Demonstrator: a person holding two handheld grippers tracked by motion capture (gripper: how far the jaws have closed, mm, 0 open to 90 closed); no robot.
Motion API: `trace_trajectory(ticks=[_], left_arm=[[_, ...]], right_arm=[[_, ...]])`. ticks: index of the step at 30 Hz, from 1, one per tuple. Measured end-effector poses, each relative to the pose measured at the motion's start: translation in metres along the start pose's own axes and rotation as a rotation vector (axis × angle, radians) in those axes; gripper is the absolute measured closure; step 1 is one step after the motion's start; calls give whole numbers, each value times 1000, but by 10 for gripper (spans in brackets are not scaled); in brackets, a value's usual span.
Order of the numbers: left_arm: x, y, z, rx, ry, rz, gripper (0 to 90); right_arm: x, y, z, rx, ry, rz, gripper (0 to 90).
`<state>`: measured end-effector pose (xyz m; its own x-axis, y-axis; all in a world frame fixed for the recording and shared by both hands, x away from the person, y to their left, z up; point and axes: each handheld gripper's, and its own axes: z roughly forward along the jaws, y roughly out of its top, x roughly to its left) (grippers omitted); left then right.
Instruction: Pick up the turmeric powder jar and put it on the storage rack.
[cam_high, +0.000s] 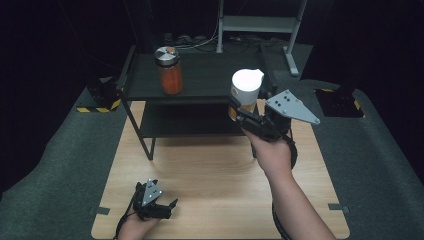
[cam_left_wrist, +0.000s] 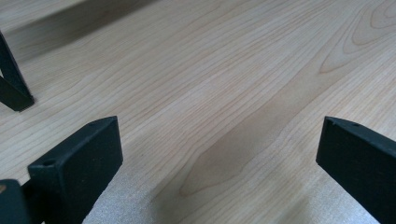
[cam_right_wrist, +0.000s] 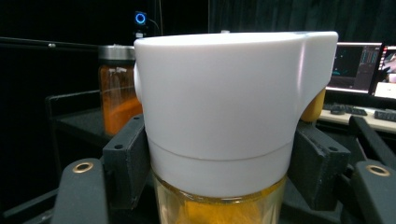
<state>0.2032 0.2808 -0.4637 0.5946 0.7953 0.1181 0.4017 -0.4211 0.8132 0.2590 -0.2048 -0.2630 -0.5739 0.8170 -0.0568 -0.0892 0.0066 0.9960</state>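
Right gripper (cam_high: 239, 111) clamps the white-lidded jar (cam_high: 246, 90), held aloft beside the shelf (cam_high: 200, 75); grip sits near the lid, so slippage risks dropping it. Left gripper (cam_high: 167, 206) rests released on the table (cam_high: 210, 170)

The white-capped jar (cam_high: 246, 92) of amber contents, upright, is held above the table.

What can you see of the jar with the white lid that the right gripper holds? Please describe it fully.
The white-lidded jar stands upright between the jaws of the right gripper, which press on both sides just below the lid. The lid is tall, smooth, plastic-looking, with a spout-like bulge at one side. Below it is clear glass holding something orange-yellow. The jar hangs in the air near the black shelf.
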Motion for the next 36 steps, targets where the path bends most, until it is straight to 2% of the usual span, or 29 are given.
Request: trace_trajectory(ticks=[17, 36], left_arm=[[0, -1, 0, -8, -4, -4, 6], [4, -3, -2, -13, -16, -11, 5]], right_arm=[[1, 16, 23, -12, -19, -5, 297], [-1, 27, 72, 5, -53, 7, 297]])
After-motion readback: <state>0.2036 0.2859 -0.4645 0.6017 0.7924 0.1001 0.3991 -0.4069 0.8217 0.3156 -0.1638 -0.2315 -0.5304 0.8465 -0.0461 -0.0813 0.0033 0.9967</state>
